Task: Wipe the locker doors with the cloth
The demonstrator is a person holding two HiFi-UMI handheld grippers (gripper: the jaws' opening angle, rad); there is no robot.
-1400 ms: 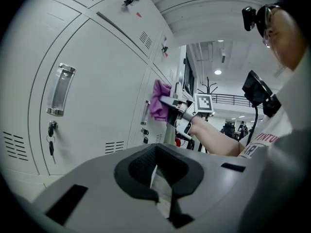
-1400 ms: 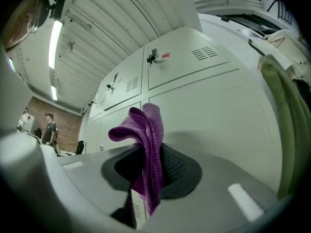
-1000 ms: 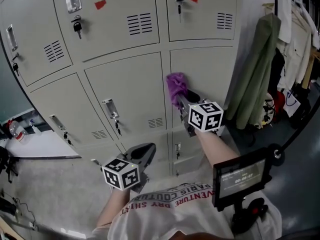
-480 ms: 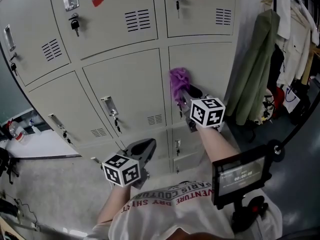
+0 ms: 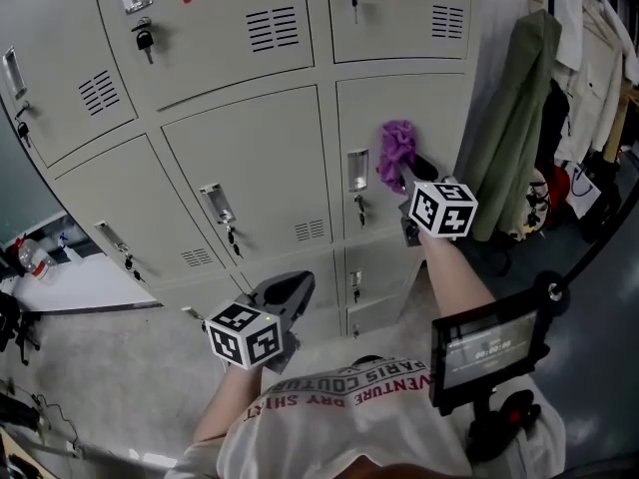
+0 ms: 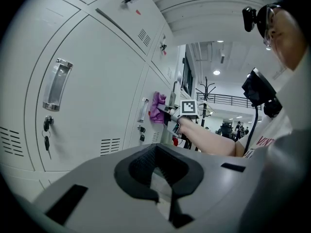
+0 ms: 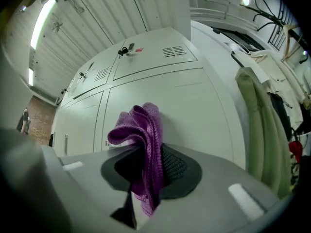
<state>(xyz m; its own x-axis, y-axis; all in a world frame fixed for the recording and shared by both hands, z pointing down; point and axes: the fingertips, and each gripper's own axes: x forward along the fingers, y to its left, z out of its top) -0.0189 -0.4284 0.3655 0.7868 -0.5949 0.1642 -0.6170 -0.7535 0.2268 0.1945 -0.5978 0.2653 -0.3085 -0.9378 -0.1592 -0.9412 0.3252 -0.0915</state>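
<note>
In the head view my right gripper (image 5: pixel 411 175) is shut on a bunched purple cloth (image 5: pixel 396 153). The cloth is pressed against the middle-row locker door (image 5: pixel 429 108) at the right, just right of that door's handle (image 5: pixel 357 170). In the right gripper view the cloth (image 7: pixel 143 130) stands up out of the closed jaws in front of that pale door (image 7: pixel 184 106). My left gripper (image 5: pixel 285 292) hangs lower, shut and holding nothing, apart from the lockers. The left gripper view shows its own jaws (image 6: pixel 156 171), and further off the cloth (image 6: pixel 157 108) against the door.
Grey lockers (image 5: pixel 240 158) fill the wall, with keys hanging in several locks (image 5: pixel 146 40). Coats (image 5: pixel 519 128) hang on a rack close to the right of the lockers. A small screen (image 5: pixel 489 349) sits at the person's chest. A low white surface (image 5: pixel 70 289) lies at the left.
My right gripper has carried the cloth to the right and slightly up, from the door's left edge past its handle. The left gripper has barely moved.
</note>
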